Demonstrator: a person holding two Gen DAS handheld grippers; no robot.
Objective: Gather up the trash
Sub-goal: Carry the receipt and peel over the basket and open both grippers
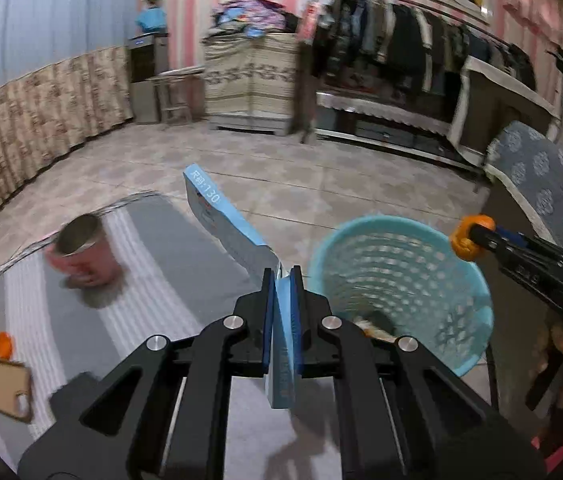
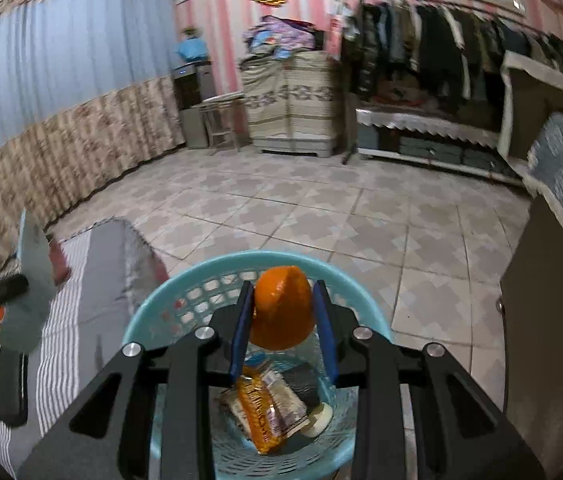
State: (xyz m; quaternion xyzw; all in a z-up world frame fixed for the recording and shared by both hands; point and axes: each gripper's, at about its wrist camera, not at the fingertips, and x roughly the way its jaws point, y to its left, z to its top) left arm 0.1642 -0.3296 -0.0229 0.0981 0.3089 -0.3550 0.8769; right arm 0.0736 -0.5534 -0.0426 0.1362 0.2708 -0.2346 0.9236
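Blue-and-grey carton [image 1: 225, 216], flat and long, clamped edge-on in the left gripper [image 1: 284, 280]; long axis running from the jaws at centre frame up toward the upper left, printed end tab farthest from the pads, near end sticking back below the jaws. Jaws closed hard on its thin sides. Hanging above the grey striped cloth of the counter [image 1: 169, 264], just left of the basket [image 1: 401, 280].

Orange peel [image 2: 283, 308], dome-shaped, pointed end up toward the top of the frame, gripped between the blue pads of the right gripper [image 2: 284, 292] at centre frame; jaws part-closed on its two sides. Held directly over the mouth of the basket [image 2: 217, 292], whose blue rim curves around behind the fingertips. Same peel [image 1: 471, 236] seen at the right of the left-wrist view, at the tip of the right gripper [image 1: 466, 242], above the basket's right rim.

In the basket bottom, low centre of the right-wrist view: orange wrapper [image 2: 259, 412] lying lengthwise, small white cap [image 2: 319, 420] just right of it.

On the cloth, left of frame in the left-wrist view: pink can [image 1: 85, 252], blurred, open end toward upper left; orange cap [image 1: 3, 344] and brown cardboard tag [image 1: 3, 388] near the lower-left edge.
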